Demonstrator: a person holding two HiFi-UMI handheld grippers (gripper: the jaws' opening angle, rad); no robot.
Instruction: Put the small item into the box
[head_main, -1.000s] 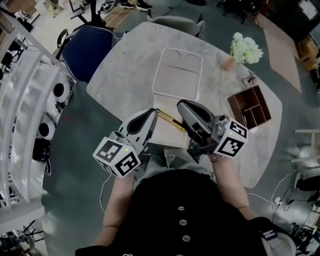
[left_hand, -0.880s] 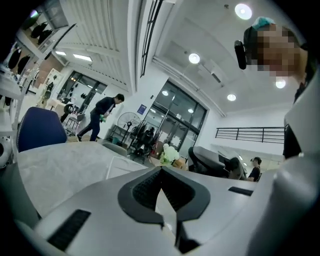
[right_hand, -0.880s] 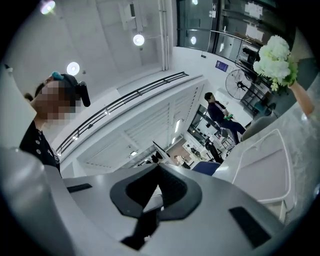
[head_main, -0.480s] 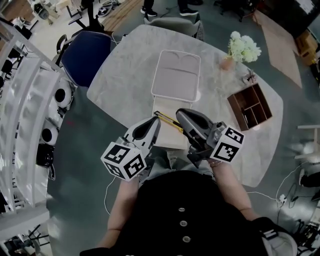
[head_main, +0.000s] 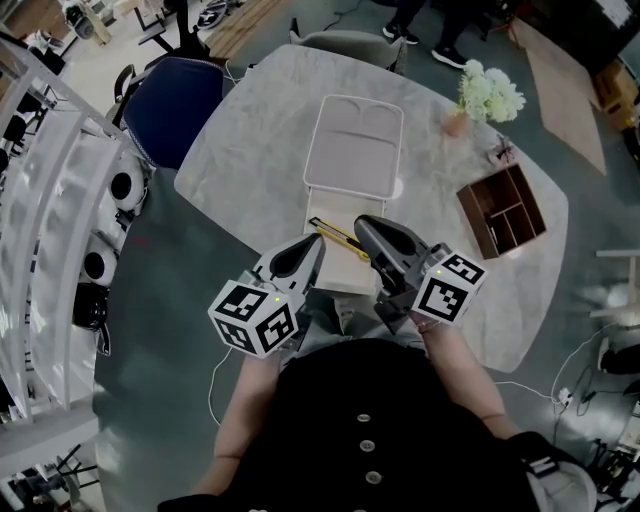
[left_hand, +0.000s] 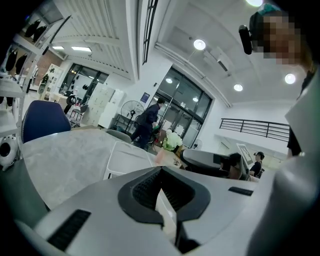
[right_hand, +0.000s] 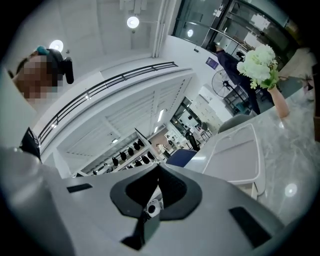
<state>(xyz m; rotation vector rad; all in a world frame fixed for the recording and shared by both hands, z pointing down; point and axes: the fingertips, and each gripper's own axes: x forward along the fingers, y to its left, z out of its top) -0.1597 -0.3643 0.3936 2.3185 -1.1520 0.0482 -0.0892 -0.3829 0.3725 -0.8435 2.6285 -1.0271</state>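
Observation:
A slim yellow and black item (head_main: 336, 237) lies on a pale flat board (head_main: 335, 262) at the table's near edge. Beyond it sits a white rimmed tray-like box (head_main: 355, 146), which also shows as the white tray (left_hand: 125, 156) in the left gripper view and the white tray (right_hand: 235, 152) in the right gripper view. My left gripper (head_main: 317, 242) hovers just left of the item, jaws shut with nothing between them (left_hand: 161, 171). My right gripper (head_main: 363, 224) hangs just right of it, also shut and empty (right_hand: 159, 168). Both point across the table.
A brown wooden divided box (head_main: 503, 211) stands at the right of the marble table (head_main: 250, 150). White flowers in a small vase (head_main: 490, 97) are at the far right. A blue chair (head_main: 172, 100) stands at the far left corner, and white shelving (head_main: 50, 200) runs along the left.
Both grippers have sunk toward the table's near edge, the right one a little more. Their jaws stay shut. The yellow and black item has not moved.

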